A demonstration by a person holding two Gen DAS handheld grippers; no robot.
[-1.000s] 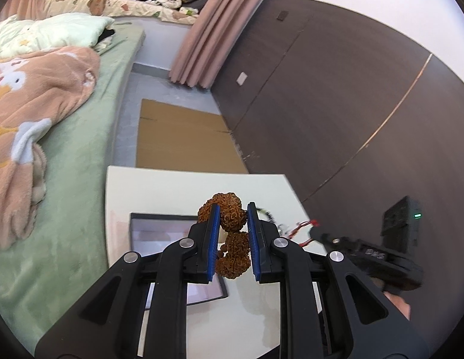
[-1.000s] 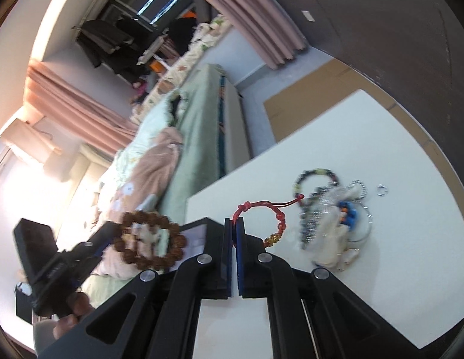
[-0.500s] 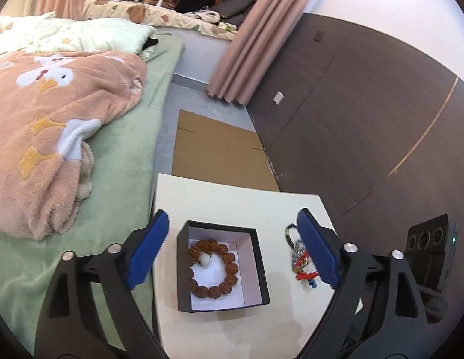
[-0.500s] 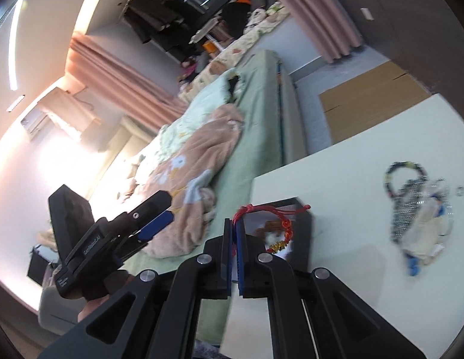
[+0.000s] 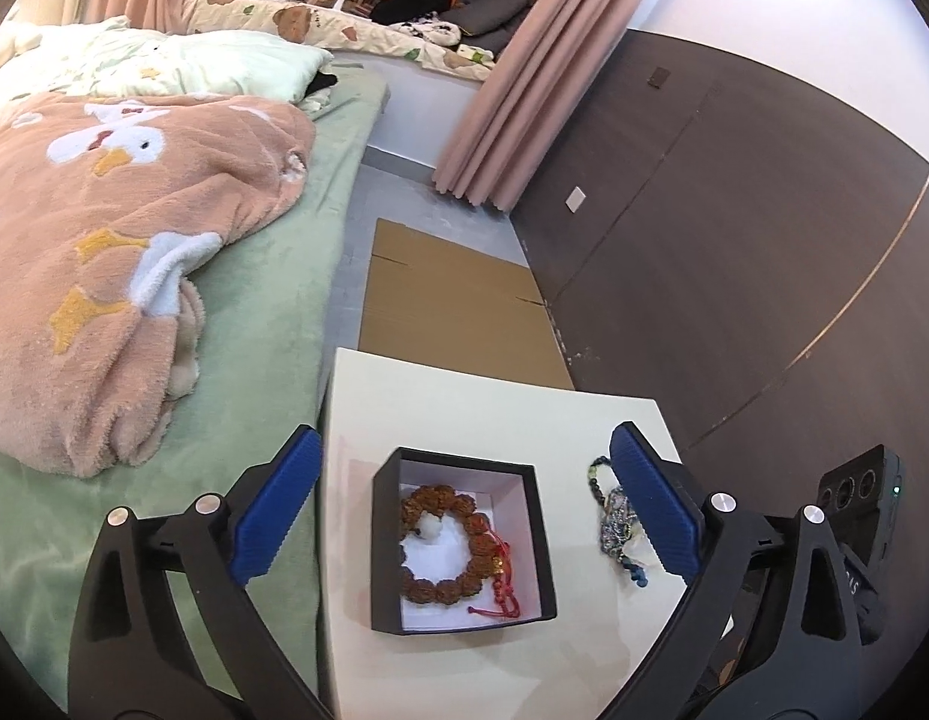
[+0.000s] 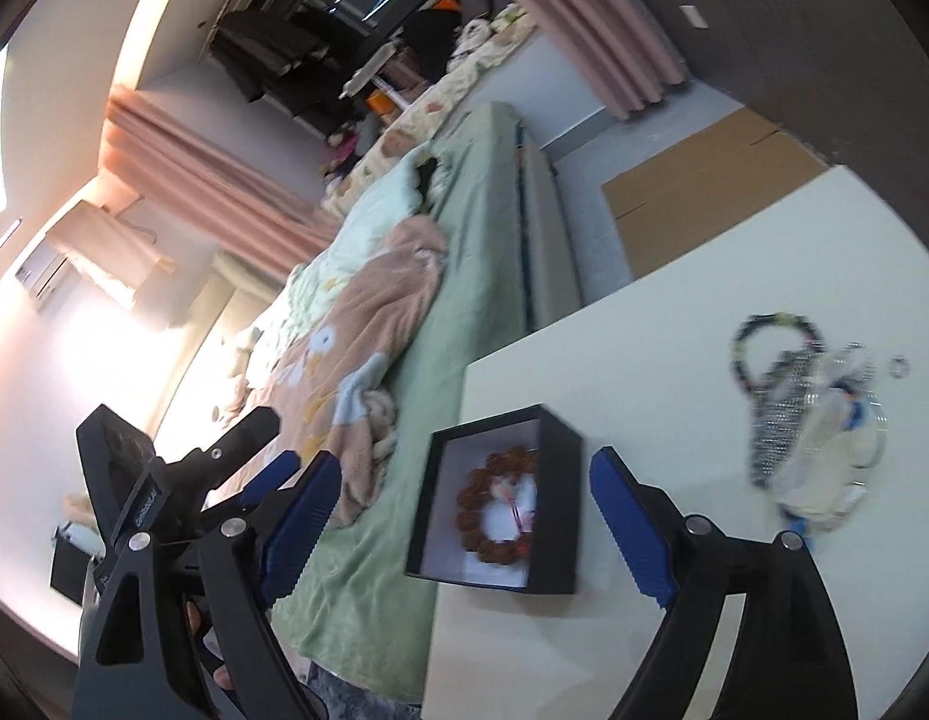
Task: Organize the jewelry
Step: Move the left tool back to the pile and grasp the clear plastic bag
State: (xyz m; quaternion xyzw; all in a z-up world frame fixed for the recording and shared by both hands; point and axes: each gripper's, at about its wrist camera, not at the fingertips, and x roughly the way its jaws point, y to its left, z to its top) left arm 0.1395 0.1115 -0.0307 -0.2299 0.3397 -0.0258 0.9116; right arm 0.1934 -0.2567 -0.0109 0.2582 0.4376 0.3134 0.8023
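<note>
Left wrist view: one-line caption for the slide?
Open left gripper above black square box holding brown beaded bracelet and red cord bracelet; loose jewelry pile beside it on white table.

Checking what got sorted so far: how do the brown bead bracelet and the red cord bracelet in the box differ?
The brown bracelet is a ring of big knobbly beads; the red bracelet is a thin cord with small amber beads. The brown one lies open as a full circle across the box floor; the red one is bunched along the brown one's right side, overlapping it. The brown one carries a white bead; the red one shows none. Both lie inside the box, free of either tool.
</note>
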